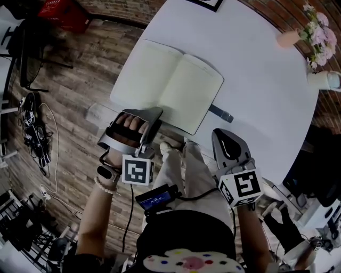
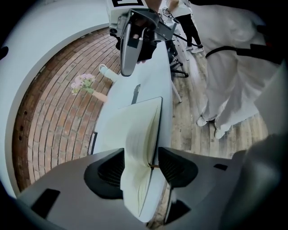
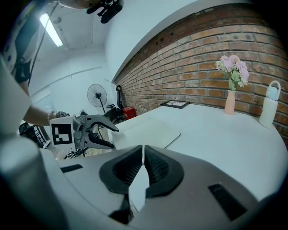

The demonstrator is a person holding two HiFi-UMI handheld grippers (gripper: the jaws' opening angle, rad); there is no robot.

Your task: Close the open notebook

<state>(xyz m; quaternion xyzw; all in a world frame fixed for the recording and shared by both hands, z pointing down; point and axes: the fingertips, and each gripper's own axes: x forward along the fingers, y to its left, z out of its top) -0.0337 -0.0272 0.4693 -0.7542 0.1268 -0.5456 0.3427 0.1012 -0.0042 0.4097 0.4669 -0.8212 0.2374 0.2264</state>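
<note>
The open notebook lies flat on the white round table, cream pages up. My left gripper is at its near edge. In the left gripper view the notebook runs between the jaws of the left gripper, which stand open on either side of the page block with no pad pressing on it. My right gripper hovers over the table's near edge, to the right of the notebook, shut with nothing in it. The right gripper view shows the right gripper with its pads together, the notebook beyond.
A dark grey pen-like object lies against the notebook's right edge. A vase of pink flowers, a white bottle and a picture frame stand along the table's far side. The person's legs are between the grippers.
</note>
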